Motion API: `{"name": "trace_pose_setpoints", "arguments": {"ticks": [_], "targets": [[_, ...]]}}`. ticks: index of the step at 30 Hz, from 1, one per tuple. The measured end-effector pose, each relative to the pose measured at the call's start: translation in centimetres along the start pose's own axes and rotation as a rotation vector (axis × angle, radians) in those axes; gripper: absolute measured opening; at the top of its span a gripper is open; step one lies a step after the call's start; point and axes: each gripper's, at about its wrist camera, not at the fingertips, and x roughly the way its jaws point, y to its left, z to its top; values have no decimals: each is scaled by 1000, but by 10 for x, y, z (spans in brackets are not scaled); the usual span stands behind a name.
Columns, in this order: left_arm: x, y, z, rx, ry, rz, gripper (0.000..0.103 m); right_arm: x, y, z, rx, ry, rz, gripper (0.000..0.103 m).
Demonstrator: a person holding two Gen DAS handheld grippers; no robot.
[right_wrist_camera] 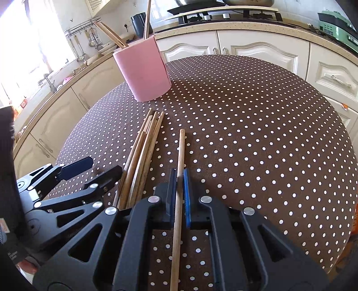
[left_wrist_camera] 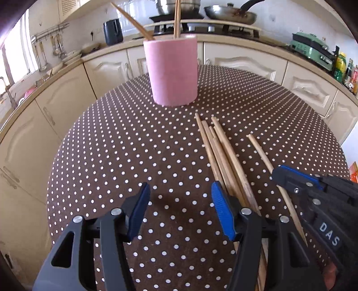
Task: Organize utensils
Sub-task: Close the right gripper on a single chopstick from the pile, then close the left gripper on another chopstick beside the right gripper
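The right claw (right_wrist_camera: 179, 188) was clenched on a single wooden chopstick (right_wrist_camera: 180, 152), which was pinched between the blue pads and ran forward past them, its blunt end lying out over the polka-dot bench (right_wrist_camera: 257, 134). Just to the left of that stick, a loose bundle of chopsticks (right_wrist_camera: 143, 152) was seen lying on the bench, the sticks touching and partly overlapping one another. The left claw (left_wrist_camera: 180, 206) was held released, its jaws standing apart with nothing between them; its right pad (left_wrist_camera: 222, 210) was placed just beside the near ends of the bundle. Whether that pad touched the sticks could not be told. Further back on the bench, a pink cup (left_wrist_camera: 171, 71) was stood upright, well apart from the bundle, and several chopsticks (left_wrist_camera: 176, 18) were held in it, some leaning left and others nearly vertical. Cream cabinets (left_wrist_camera: 246, 62) and a stove (left_wrist_camera: 201, 24) were seen behind the bench.
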Motion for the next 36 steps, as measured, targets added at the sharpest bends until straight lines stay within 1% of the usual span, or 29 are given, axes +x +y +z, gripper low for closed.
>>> {"name": "trace_pose_setpoints", "arguments": {"ticks": [1, 3, 6, 10, 12, 14, 17, 20, 26, 28, 32, 34, 35, 36], "targets": [[1, 0, 2, -9, 2, -16, 57, 0, 0, 0, 0, 0, 1, 7], [2, 1, 4, -25, 10, -22, 57, 0, -1, 0, 3, 0, 3, 7], [-3, 7, 6, -56, -14, -21, 57, 0, 0, 0, 3, 1, 6, 7], [-6, 8, 5, -53, -22, -62, 57, 1, 1, 1, -1, 2, 7, 7], [-3, 1, 5, -28, -4, -48, 57, 1, 2, 0, 1, 2, 9, 7], [-3, -2, 6, -20, -12, -37, 58, 2, 2, 0, 1, 2, 9, 7], [-1, -4, 8, -33, -1, -20, 59, 2, 2, 0, 0, 2, 8, 7], [4, -8, 17, -52, 15, 2, 61, 2, 2, 0, 0, 2, 8, 7], [14, -8, 35, -86, 55, 40, 61, 2, 3, 0, 0, 2, 9, 7], [16, -9, 37, -82, 60, 49, 61, 2, 3, 0, 2, 2, 10, 7], [18, -11, 42, -72, 92, 51, 61, 3, 3, -1, 5, 2, 13, 7], [18, -7, 38, -79, 114, 28, 61, 2, 3, -1, 6, 2, 14, 7], [20, -6, 37, -79, 141, 14, 61, 2, 3, -1, 6, 2, 14, 7], [19, -7, 35, -69, 140, 17, 61, 2, 3, -1, 7, 1, 15, 7]]}}
